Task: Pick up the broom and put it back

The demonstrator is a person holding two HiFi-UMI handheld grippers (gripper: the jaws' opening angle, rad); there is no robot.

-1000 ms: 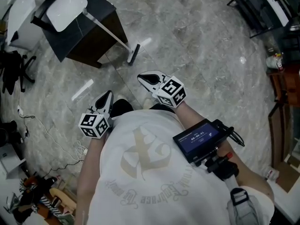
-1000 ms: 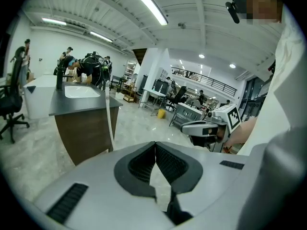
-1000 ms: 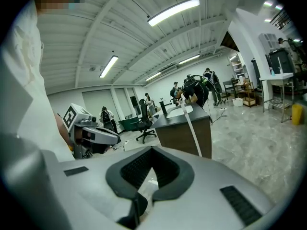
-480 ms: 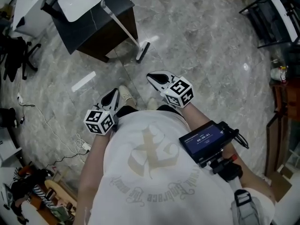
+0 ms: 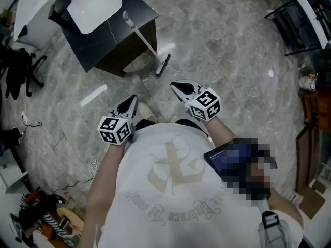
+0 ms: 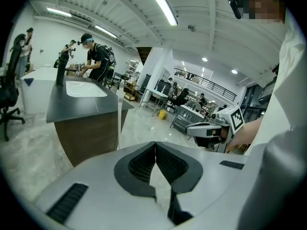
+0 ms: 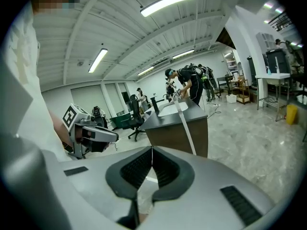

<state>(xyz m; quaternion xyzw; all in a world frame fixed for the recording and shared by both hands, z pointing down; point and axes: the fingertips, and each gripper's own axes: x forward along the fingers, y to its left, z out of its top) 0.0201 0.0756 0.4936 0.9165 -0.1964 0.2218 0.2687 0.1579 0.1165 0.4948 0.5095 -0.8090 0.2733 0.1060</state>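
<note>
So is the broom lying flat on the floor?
No, the broom leans against the dark counter, with its head down on the floor.

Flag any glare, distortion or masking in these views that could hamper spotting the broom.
Head view: sharp; ceiling-light glare streaks on the glossy floor, one beside the broom; a mosaic patch at lower right. Left gripper view: fisheye bending, dark corners, the broom's handle thin against the counter. Right gripper view: same fisheye, blown-out ceiling lamp, handle clear.
</note>
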